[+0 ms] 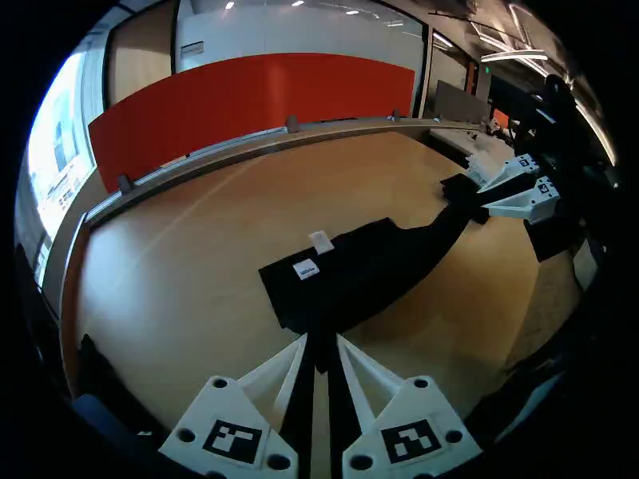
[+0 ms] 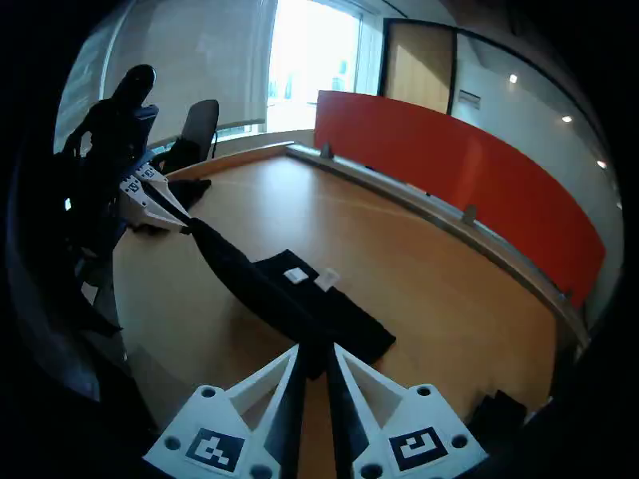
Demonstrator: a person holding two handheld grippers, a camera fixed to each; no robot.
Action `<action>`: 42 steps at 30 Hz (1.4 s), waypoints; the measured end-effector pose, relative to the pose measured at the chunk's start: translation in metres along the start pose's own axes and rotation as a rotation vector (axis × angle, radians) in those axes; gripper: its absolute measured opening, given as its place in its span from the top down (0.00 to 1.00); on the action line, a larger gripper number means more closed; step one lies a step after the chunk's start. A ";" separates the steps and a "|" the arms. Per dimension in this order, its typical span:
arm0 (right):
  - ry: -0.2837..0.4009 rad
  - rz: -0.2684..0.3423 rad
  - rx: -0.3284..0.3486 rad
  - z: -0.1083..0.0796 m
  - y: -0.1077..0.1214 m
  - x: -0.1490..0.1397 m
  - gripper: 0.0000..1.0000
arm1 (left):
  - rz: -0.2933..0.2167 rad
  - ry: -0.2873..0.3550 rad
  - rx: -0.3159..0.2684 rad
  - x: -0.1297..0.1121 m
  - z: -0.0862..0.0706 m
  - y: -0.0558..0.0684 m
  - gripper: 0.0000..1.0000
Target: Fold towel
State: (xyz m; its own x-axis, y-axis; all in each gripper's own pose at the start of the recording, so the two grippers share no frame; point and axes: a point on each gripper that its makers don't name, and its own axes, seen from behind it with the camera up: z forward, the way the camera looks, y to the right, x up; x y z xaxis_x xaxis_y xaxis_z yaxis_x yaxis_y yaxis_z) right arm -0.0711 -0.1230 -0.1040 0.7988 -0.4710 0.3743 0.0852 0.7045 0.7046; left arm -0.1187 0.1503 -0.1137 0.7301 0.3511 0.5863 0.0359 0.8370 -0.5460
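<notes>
Mostly, the black towel [image 1: 375, 263] gives little away: it is so dark that no weave, hem or fold line can be made out, and both held ends vanish between fingers. A person [image 2: 112, 136] holding the far gripper is a dark silhouette, cut off at the edge.

In the left gripper view, the left gripper [image 1: 319, 361] has its fingers drawn narrow, pinching one end of the towel. In the right gripper view, the right gripper [image 2: 315, 359] is likewise nearly closed on the other end.

The towel runs as a long band between the two grippers, narrowing into a twisted strip toward the left gripper. Its wider middle part lies flat on the wooden table [image 1: 200, 239]. Two small white tags [image 1: 306, 269] show on that flat part. A red partition [image 1: 240, 96] stands along the table's far edge.
</notes>
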 end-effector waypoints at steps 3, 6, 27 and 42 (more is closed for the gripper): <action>-0.001 -0.002 0.000 -0.003 -0.001 0.001 0.84 | 0.003 -0.002 -0.003 0.001 -0.005 0.003 0.90; -0.001 0.001 0.002 -0.005 -0.001 0.002 0.84 | 0.002 -0.004 -0.003 0.002 -0.009 0.004 0.90; -0.028 0.018 0.011 0.004 0.003 -0.006 0.84 | -0.016 -0.025 0.001 0.004 0.000 0.003 0.90; -0.095 0.045 -0.009 0.035 0.023 -0.028 0.84 | -0.042 -0.064 0.029 0.007 0.047 -0.015 0.90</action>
State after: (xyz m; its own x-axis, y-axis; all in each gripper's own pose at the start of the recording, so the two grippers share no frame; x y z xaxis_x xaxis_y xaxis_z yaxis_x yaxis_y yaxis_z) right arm -0.1126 -0.1128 -0.0770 0.7422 -0.4864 0.4610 0.0560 0.7305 0.6806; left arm -0.1460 0.1598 -0.0734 0.6835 0.3407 0.6455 0.0447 0.8632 -0.5029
